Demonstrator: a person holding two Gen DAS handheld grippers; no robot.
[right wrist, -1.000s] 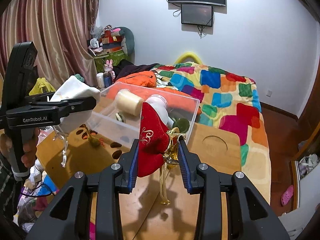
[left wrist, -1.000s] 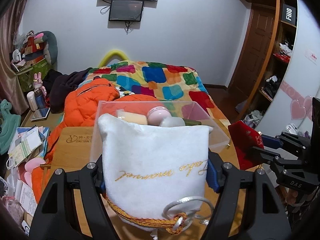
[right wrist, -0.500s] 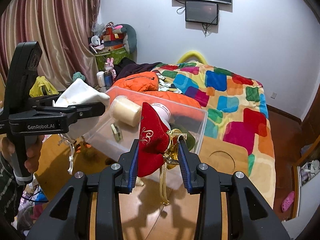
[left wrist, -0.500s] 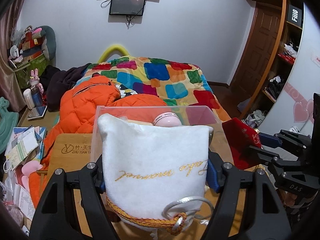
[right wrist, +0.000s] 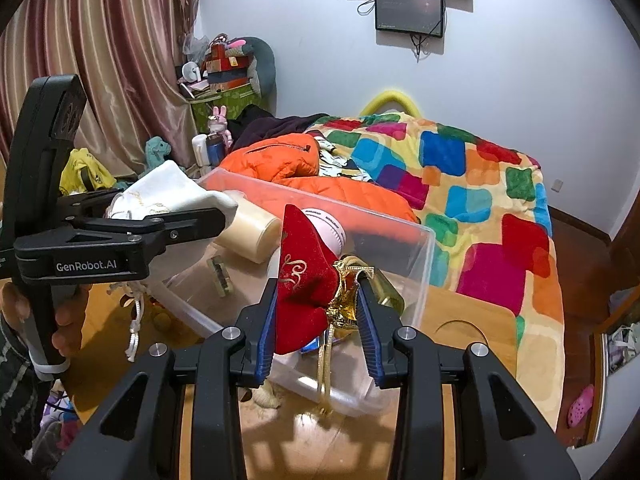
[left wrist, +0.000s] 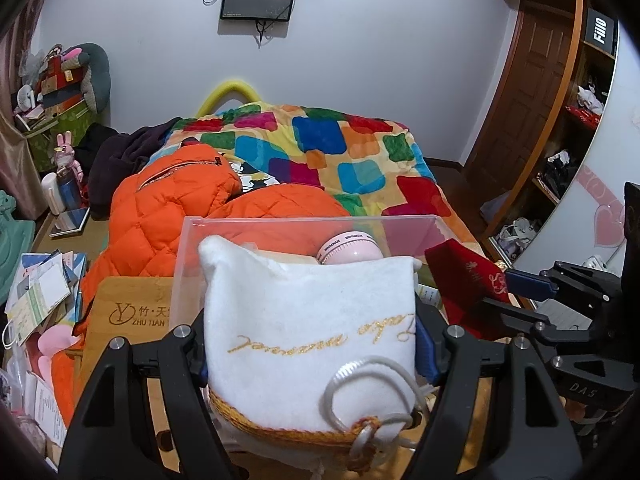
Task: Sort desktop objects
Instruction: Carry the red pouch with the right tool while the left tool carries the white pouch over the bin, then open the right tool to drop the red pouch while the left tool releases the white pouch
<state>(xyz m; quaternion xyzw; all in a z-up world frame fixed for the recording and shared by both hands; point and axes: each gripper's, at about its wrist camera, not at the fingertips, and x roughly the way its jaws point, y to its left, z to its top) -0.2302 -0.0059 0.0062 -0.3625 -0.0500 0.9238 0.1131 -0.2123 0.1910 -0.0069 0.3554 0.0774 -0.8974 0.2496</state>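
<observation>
My left gripper (left wrist: 310, 350) stands fairly wide, its pads clamped on a white drawstring pouch (left wrist: 308, 328) with gold script I cannot read. My right gripper (right wrist: 318, 316) is narrow, pinching a red pouch (right wrist: 302, 284) with a gold tassel. Both pouches hang over the near edge of the clear plastic bin (right wrist: 416, 276). The left gripper's side reads "GenRobot.AI"; the bamboo table (left wrist: 128, 304) reads "ZHU TIAN".
</observation>
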